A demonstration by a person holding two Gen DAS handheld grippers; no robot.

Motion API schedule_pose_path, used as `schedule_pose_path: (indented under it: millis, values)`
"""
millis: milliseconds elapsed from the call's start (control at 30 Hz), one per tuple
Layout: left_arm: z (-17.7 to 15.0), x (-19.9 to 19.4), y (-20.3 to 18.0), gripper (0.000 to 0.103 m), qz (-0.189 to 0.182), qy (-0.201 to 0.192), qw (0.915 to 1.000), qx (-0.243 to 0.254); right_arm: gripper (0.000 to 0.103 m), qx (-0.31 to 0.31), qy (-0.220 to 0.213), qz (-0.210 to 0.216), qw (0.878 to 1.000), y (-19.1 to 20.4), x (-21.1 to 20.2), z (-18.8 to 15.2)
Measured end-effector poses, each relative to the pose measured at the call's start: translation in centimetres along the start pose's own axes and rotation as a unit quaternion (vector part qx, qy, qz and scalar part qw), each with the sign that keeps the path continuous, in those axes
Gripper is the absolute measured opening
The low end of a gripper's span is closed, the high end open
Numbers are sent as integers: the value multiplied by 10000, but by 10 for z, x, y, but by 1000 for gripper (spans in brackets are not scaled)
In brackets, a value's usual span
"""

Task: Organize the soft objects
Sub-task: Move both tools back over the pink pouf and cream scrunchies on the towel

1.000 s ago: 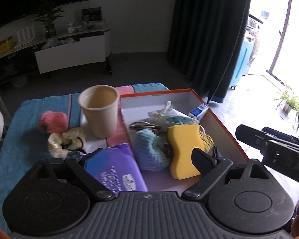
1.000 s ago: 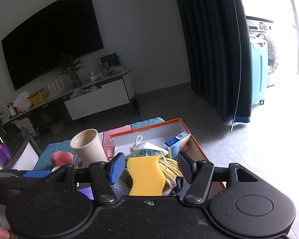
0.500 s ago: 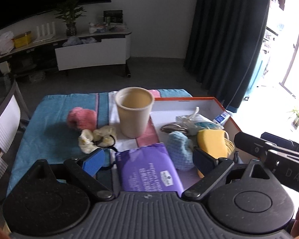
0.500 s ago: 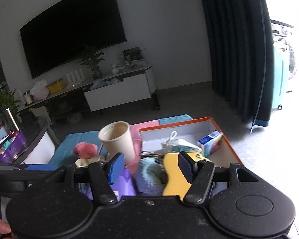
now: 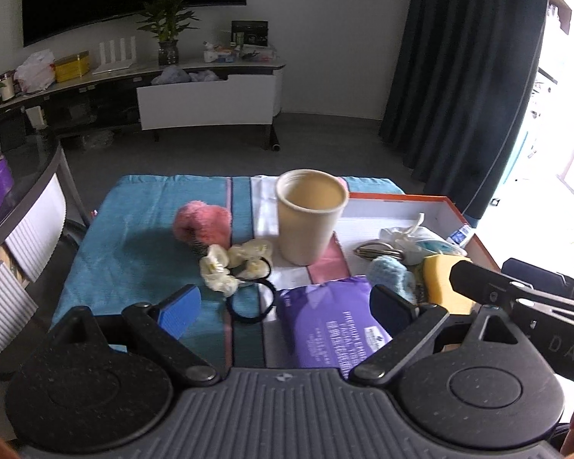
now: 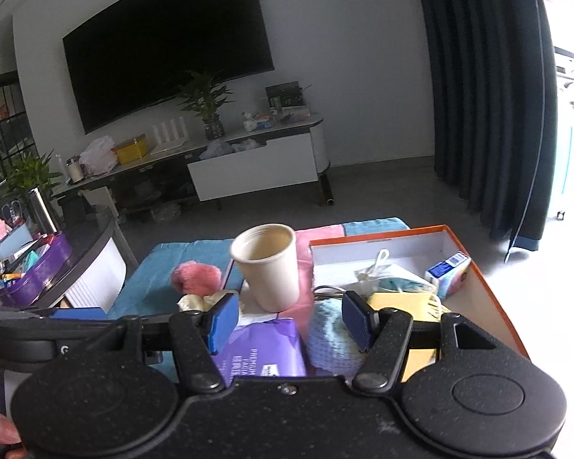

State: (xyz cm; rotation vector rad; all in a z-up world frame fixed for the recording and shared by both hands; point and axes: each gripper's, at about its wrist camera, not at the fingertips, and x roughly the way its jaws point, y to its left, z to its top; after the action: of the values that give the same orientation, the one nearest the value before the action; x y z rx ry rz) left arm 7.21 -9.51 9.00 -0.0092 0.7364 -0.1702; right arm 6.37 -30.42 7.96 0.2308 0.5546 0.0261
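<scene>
An orange-rimmed white box [image 5: 409,199] [image 6: 474,264] at the right holds a yellow sponge [image 5: 438,279] [image 6: 409,302], a light blue knit piece [image 5: 390,273] [image 6: 329,329], a white face mask [image 5: 413,235] [image 6: 386,277] and a small blue tissue pack [image 6: 447,273]. On the blue cloth [image 5: 145,229] lie a pink fluffy ball [image 5: 201,222] [image 6: 195,277], a cream scrunchie [image 5: 235,264], a black hair tie [image 5: 250,302] and a purple wipes pack [image 5: 325,325] [image 6: 260,344]. My left gripper [image 5: 287,306] is open and empty over the wipes pack. My right gripper [image 6: 289,319] is open and empty.
A beige cup [image 5: 310,214] [image 6: 268,266] stands upright between the pink ball and the box. A low glass-topped table [image 5: 19,199] with a purple tin [image 6: 30,275] is at the left. The TV stand [image 5: 206,91] is beyond, and a dark curtain [image 5: 463,76] hangs at the right.
Both grippers have swung left and pulled back from the box. The sponge has left the gap between my right fingers and lies in the box. More of the blue cloth shows.
</scene>
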Motion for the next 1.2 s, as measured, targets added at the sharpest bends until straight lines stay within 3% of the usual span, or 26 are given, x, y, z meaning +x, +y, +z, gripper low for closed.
schedule_pose_path:
  millis: [1200]
  values:
    - [-11,4,72,97,372,115,9982,-465,73,-305,417,449,9977,61,47,-10]
